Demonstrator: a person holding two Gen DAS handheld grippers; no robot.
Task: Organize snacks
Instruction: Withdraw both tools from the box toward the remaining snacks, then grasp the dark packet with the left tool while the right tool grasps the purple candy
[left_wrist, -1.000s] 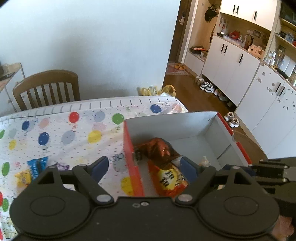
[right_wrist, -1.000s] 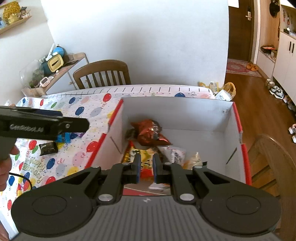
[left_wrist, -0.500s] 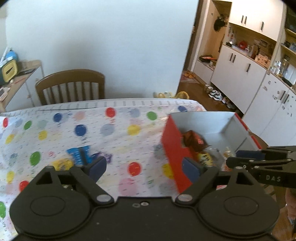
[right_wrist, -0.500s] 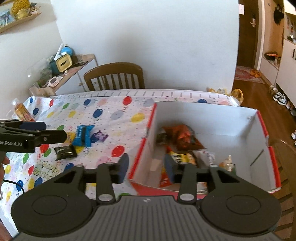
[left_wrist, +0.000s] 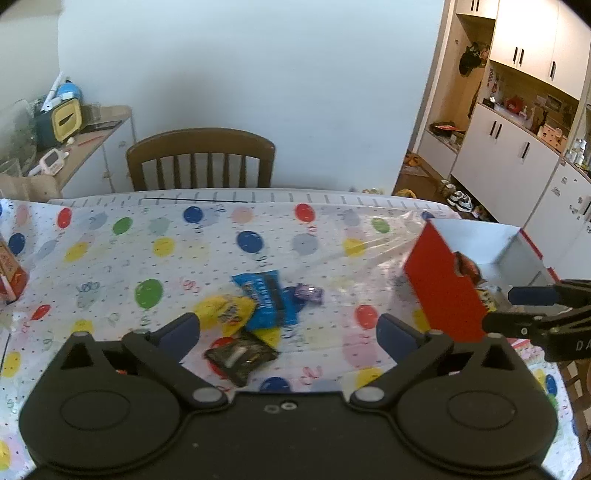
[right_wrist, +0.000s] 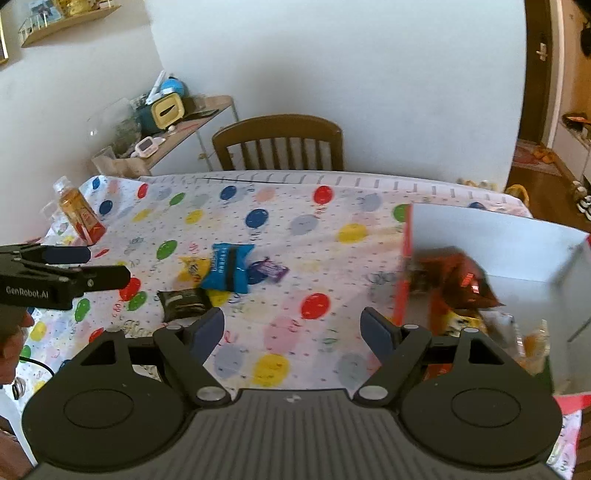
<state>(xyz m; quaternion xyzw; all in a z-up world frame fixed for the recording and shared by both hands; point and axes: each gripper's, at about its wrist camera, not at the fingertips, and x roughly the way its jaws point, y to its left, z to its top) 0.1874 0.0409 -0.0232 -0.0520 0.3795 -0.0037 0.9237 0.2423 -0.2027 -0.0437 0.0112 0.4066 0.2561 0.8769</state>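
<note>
Claws (left_wrist: 288, 328) above balloon-print tablecloth (left_wrist: 258, 229)

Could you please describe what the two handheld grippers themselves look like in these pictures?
Both are matte black plastic. The left gripper has two round discs on its body, angled linkage arms with silver pivot pins and dark blue finger pads. The right gripper is built alike, with a ribbed grey centre panel. White lettering marks the left one's side. A thin black cable trails near it.
</note>
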